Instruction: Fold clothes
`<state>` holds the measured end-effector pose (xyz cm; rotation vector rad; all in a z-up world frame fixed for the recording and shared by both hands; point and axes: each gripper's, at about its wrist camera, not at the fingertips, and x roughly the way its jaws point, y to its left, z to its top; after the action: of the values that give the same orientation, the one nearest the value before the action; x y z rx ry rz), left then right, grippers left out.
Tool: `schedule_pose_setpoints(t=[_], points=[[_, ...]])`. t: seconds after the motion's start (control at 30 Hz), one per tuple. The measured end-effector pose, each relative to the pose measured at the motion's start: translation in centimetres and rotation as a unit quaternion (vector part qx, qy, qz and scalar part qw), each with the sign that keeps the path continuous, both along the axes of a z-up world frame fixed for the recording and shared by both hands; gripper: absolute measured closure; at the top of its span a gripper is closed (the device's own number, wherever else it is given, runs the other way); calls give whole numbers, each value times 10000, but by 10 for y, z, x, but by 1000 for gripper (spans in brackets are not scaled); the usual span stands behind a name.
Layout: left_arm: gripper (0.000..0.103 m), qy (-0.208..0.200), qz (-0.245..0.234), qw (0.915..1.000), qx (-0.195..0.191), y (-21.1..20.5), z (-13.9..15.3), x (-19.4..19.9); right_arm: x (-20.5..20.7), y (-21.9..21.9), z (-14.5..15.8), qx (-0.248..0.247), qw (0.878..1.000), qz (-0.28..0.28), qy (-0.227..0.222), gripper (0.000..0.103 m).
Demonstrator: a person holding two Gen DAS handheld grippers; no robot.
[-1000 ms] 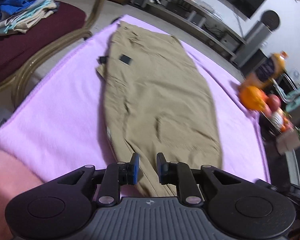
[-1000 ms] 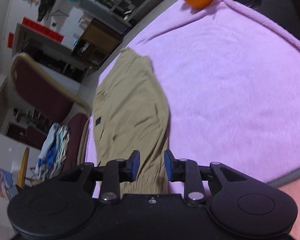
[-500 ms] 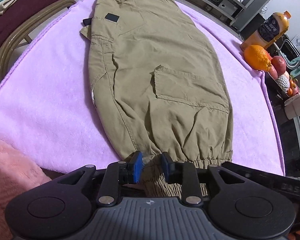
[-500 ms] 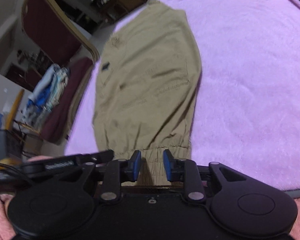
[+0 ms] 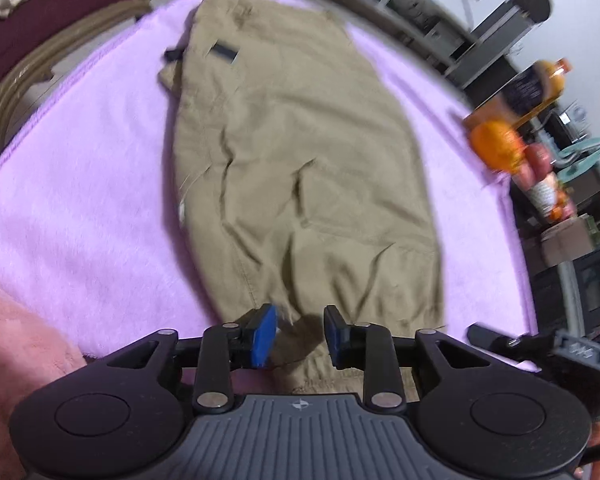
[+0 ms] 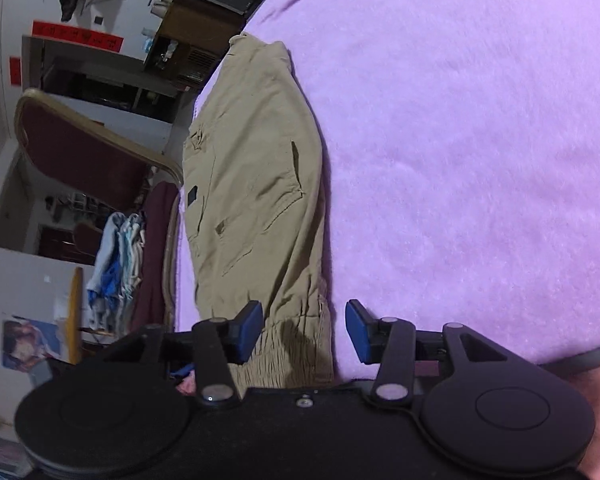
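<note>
Khaki cargo trousers (image 5: 300, 152) lie flat, folded lengthwise, on a purple blanket (image 5: 80, 184); their elastic cuff end points toward me. My left gripper (image 5: 300, 336) is open just above the cuff's left part, cloth showing between its blue pads (image 5: 264, 334). In the right wrist view the trousers (image 6: 256, 184) run away to the upper left, and my right gripper (image 6: 304, 330) stands open over the gathered cuff (image 6: 296, 344), its right edge lying inside the gap. Neither pair of fingers closes on cloth. The left view is blurred.
A maroon chair (image 6: 84, 152) with a stack of folded clothes (image 6: 116, 256) stands left of the table. An orange (image 5: 492, 148), a bottle (image 5: 536, 84) and other fruit sit at the blanket's right edge. A pink sleeve (image 5: 16, 344) is at lower left.
Both grippers' jaws have widened, the right one more. The right view has swung so the trousers run steeply upward; the left view has pulled back a little and is blurred by motion.
</note>
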<state>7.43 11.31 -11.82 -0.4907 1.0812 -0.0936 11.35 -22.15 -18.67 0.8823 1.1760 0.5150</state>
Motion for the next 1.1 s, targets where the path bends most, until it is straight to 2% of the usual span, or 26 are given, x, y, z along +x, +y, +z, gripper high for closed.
schedule_pose_setpoints(t=[0.1,0.3,0.37,0.4,0.43,0.47,0.6,0.77,0.83,0.87,0.9,1.03,1.1], points=[[75,110,94,9998,-131,7,-5,3,8,4,-11,260,9995,110,127,58],[75,155,189,9994,-227,13,-6,2,14,24,-14,246,9973,655,226,60],[75,161,208,9993,-265,14,-6,1,9,32,-19,574,9886,1176,746,60],[75,163,213,9993,-271,14,-6,1,3,35,-19,563,9866,1290,827,60],[75,163,215,9993,-267,14,-6,1,-2,38,-17,356,9881,1306,723,60],[75,161,213,9993,-252,13,-6,1,-5,41,-14,225,9907,1212,573,61],[75,98,113,9998,-132,10,-5,0,-9,43,-12,512,9971,457,324,61],[75,28,35,10000,5,7,-4,-1,-18,57,-12,298,9984,353,328,61],[76,-38,-56,9998,183,1,-1,-2,-24,66,-11,102,9990,324,306,65],[76,-81,-119,9994,299,-2,0,-2,-27,71,-10,4,9991,309,295,78],[76,-123,-182,9989,414,-6,2,-3,-29,74,-9,-87,9992,291,266,86],[81,-450,-357,9960,681,-16,22,-14,-36,67,16,35,9999,162,42,89],[81,-689,-370,9950,623,-16,38,-25,-39,62,32,166,9998,115,-20,89]])
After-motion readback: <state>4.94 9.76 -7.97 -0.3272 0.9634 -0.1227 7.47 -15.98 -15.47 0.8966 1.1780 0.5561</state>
